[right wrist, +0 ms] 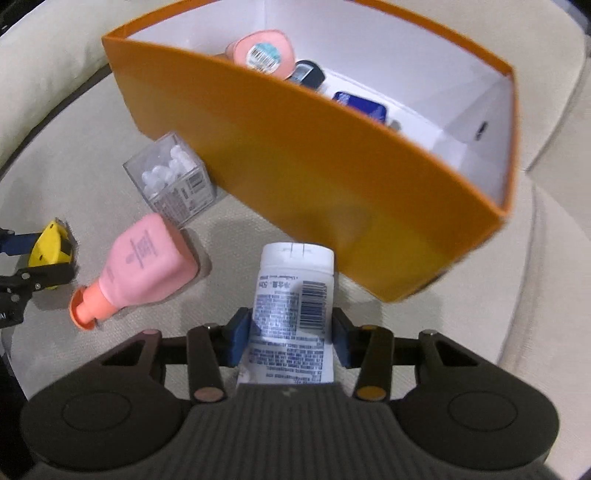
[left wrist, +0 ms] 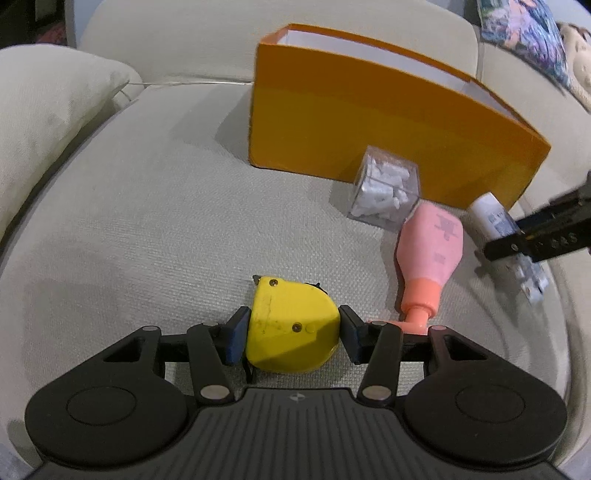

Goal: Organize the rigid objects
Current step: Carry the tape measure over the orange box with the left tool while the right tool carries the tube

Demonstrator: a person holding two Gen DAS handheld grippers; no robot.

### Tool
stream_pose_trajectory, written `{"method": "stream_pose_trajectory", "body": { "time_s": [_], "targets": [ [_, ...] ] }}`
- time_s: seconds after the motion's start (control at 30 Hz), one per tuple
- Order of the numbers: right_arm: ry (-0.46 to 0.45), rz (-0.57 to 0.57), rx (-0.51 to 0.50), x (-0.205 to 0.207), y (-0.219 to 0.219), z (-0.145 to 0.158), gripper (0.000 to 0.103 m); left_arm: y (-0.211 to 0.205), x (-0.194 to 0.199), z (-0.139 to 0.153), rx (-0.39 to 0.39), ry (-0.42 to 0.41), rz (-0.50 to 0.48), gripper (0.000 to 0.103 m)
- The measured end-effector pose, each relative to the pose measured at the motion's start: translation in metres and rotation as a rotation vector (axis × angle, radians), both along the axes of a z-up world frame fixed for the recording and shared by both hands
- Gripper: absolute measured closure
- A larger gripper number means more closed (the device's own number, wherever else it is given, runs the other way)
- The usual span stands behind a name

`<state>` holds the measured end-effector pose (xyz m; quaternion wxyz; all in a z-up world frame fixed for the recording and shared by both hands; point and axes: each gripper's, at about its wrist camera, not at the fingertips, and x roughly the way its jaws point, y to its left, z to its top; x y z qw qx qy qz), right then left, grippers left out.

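While both tools are engaged, the left gripper (left wrist: 293, 334) is clamped on a yellow tape measure (left wrist: 291, 326), its blue pads pressed to either side of the casing, which sits low over the beige sofa cushion (left wrist: 147, 240). The right gripper (right wrist: 291, 341) is closed on a white tube (right wrist: 293, 302) printed with text and a barcode; its pads bear on both flanks of the tube, whose flat cap end points toward the orange box (right wrist: 332, 177). The box stands on the cushion with its top open and a white interior, and holds a pink container with a barcode label (right wrist: 263, 50), a dark object (right wrist: 308, 74) and a blue item (right wrist: 364, 103); the last two cannot be identified further. Just outside the box's near wall a clear plastic cube (right wrist: 171, 177) filled with small white pieces rests on the cushion, touching or nearly touching the wall. Beside the cube lies a pink bottle (right wrist: 147, 262) on its side, its orange pump end (right wrist: 86, 308) directed away from the box. In the left wrist view the bottle lies between the tape measure and the white tube. A patterned fabric (left wrist: 524, 33) shows at the upper right corner of that view.
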<state>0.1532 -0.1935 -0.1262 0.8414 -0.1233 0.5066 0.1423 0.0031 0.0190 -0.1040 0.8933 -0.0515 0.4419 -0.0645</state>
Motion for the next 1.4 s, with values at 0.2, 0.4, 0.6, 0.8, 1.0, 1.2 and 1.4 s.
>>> {"method": "stream_pose_trajectory", "body": {
  "time_s": [0.2,0.4,0.6,0.8,1.0,1.2,1.4],
  "targets": [
    [-0.04,-0.048,0.045,-0.027,0.0,0.042,0.055,0.013,-0.011,0.023,-0.035,-0.042,0.024,0.045],
    [-0.113,-0.11,0.08,-0.053,-0.005,0.094,0.055,0.01,-0.022,0.073,-0.043,-0.171,0.0,0.045],
    [-0.192,-0.178,0.119,-0.062,-0.01,0.136,0.055,0.001,-0.007,0.139,-0.08,-0.296,-0.038,0.045],
    [-0.256,-0.218,0.179,-0.031,-0.011,0.161,0.054,-0.02,0.049,0.184,-0.061,-0.366,-0.078,0.045],
    [-0.28,-0.312,0.262,0.032,-0.021,0.159,0.054,-0.047,0.121,0.188,-0.035,-0.331,-0.087,0.045],
    [-0.248,-0.383,0.273,0.082,-0.032,0.127,0.054,-0.064,0.175,0.147,-0.013,-0.192,-0.077,0.045],
    [-0.186,-0.382,0.235,0.108,-0.036,0.091,0.054,-0.066,0.196,0.102,0.013,-0.072,-0.073,0.045]
  ]
}}
